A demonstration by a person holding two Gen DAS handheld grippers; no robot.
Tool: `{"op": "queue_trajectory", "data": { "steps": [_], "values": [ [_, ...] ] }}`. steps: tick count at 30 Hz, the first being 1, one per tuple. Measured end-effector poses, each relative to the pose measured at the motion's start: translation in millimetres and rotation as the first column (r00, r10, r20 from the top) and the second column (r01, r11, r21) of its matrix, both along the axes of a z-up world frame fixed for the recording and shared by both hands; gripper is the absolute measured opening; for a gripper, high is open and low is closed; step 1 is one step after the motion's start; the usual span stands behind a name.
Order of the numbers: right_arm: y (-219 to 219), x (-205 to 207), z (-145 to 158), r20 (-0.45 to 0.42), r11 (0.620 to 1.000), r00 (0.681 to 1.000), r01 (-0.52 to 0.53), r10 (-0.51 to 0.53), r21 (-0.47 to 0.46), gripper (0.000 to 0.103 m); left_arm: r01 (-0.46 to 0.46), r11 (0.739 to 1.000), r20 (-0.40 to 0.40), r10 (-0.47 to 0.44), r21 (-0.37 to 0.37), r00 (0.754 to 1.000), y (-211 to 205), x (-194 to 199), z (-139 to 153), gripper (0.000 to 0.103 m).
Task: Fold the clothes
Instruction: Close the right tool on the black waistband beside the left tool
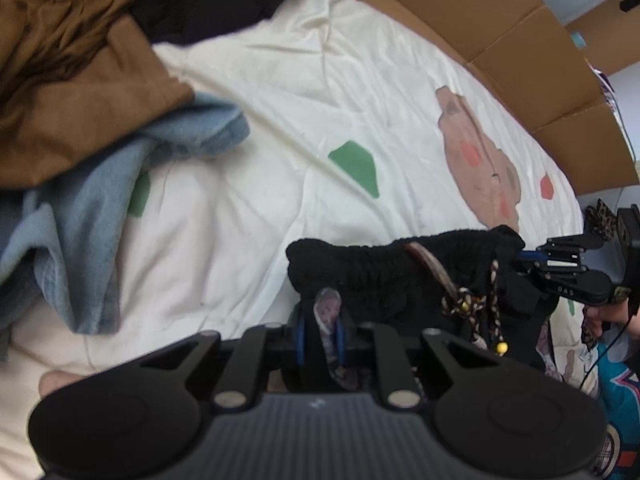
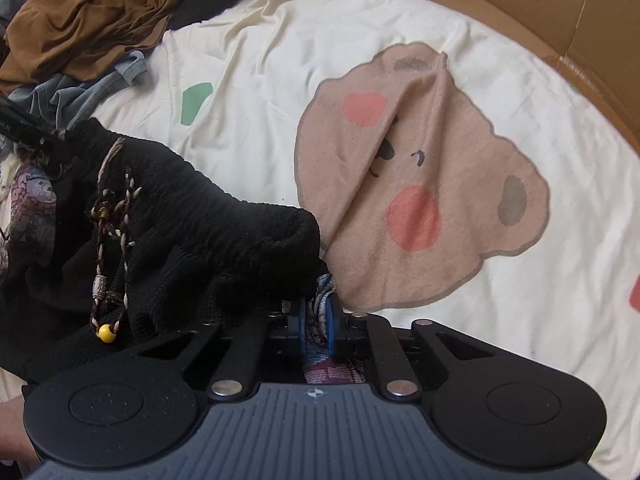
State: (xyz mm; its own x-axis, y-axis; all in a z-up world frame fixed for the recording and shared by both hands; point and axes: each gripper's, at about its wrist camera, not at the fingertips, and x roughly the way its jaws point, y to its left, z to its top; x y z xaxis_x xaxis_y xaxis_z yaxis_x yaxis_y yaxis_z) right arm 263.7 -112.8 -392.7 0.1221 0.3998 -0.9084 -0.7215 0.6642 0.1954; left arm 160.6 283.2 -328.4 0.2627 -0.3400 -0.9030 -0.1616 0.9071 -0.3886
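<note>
The left gripper (image 1: 321,334), black w/ blue finger pads, is closed on one end of a black gathered-waist garment w/ patterned lining (image 1: 396,272); a fold of the patterned fabric shows pinched between its pads. The right gripper (image 2: 318,326), same build, is clamped on the other end of the waistband, patterned cloth squeezed between its blue pads too. In the left wrist view the right gripper (image 1: 532,258) comes in from the right edge, biting the far corner of the waistband.

The garment hangs stretched between the two grippers, held above a cream bed sheet w/ a printed tan bear face and green and red shapes (image 2: 520,72). A braided multicolour drawstring w/ beads, incl. one yellow bead (image 2: 106,334), dangles from the waistband approx. mid-way.

Off to the left on the sheet lies a heap of clothes: a rumpled brown garment (image 1: 76,80) on top of a light blue fleecy garment (image 1: 80,216), w/ dark fabric behind. Brown cardboard panels (image 1: 520,52) run along the far side of the bed.
</note>
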Motion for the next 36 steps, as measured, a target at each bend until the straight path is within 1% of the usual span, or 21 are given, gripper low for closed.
{"op": "queue_trajectory", "data": {
  "steps": [5, 10, 12, 16, 21, 24, 26, 29, 33, 35, 36],
  "values": [
    [-21, -4, 30, 0.071, 0.999, 0.996, 0.051, -0.051, 0.008, 0.005, 0.069, 0.998, 0.091, -0.069, 0.008, 0.993, -14, 17, 25, 0.014],
    [-53, -7, 65, 0.139, 0.992, 0.982, 0.127, -0.127, 0.006, 0.005, 0.155, 0.988, 0.189, -0.155, 0.017, 0.97, -35, 44, 51, 0.014],
    [-69, -8, 79, 0.164, 0.984, 0.971, 0.178, -0.177, 0.011, 0.005, 0.191, 0.981, 0.214, -0.191, 0.02, 0.958, -45, 57, 55, 0.014],
    [-102, -10, 102, 0.202, 0.959, 0.938, 0.28, -0.281, 0.033, 0.005, 0.255, 0.966, 0.233, -0.255, 0.033, 0.938, -67, 80, 52, 0.013],
    [-134, -15, 113, 0.229, 0.92, 0.892, 0.388, -0.39, 0.053, 0.005, 0.332, 0.942, 0.255, -0.334, 0.05, 0.907, -95, 108, 49, 0.013],
    [-149, -16, 111, 0.237, 0.896, 0.865, 0.44, -0.442, 0.063, 0.005, 0.378, 0.924, 0.268, -0.38, 0.062, 0.885, -111, 124, 47, 0.013],
    [-156, -14, 103, 0.228, 0.881, 0.852, 0.467, -0.471, 0.075, 0.005, 0.407, 0.911, 0.276, -0.41, 0.07, 0.869, -122, 135, 45, 0.013],
    [-160, -11, 79, 0.195, 0.866, 0.844, 0.493, -0.499, 0.084, 0.005, 0.413, 0.908, 0.237, -0.418, 0.075, 0.877, -123, 144, 25, 0.013],
    [-157, -10, 46, 0.175, 0.863, 0.845, 0.497, -0.505, 0.092, 0.005, 0.415, 0.906, 0.176, -0.422, 0.081, 0.889, -121, 153, -5, 0.014],
    [-158, -9, 33, 0.166, 0.858, 0.842, 0.504, -0.513, 0.096, 0.006, 0.412, 0.907, 0.141, -0.42, 0.084, 0.897, -119, 157, -18, 0.018],
    [-159, -9, 27, 0.161, 0.856, 0.841, 0.507, -0.516, 0.096, 0.006, 0.407, 0.91, 0.119, -0.415, 0.084, 0.902, -117, 158, -23, 0.023]
  ]
}}
